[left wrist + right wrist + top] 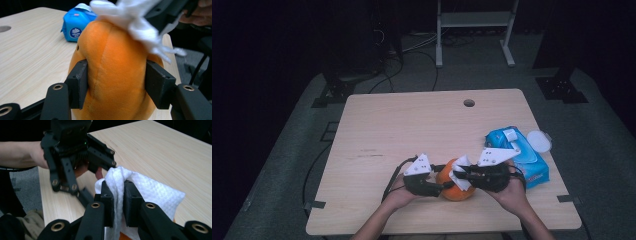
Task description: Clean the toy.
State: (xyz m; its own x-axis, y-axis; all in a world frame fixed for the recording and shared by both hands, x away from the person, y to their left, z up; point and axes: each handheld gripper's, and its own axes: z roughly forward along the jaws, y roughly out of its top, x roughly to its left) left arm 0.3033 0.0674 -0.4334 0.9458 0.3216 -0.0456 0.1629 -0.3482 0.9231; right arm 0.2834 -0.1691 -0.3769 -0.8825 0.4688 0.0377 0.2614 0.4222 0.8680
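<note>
On table, one orange plush toy (455,186), one white wipe (461,171)

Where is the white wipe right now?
The white wipe is pinched in the right gripper, pressed against the top of the orange plush toy, which the left gripper clamps near the table's front edge.

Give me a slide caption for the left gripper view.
Left gripper clamps an orange plush toy while a white wipe rubs its top.

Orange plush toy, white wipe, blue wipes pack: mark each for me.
Orange plush toy (115,75), left gripper view, front seam.
White wipe (152,192), right gripper view, flat part.
Blue wipes pack (524,157), high view, top face.
</note>
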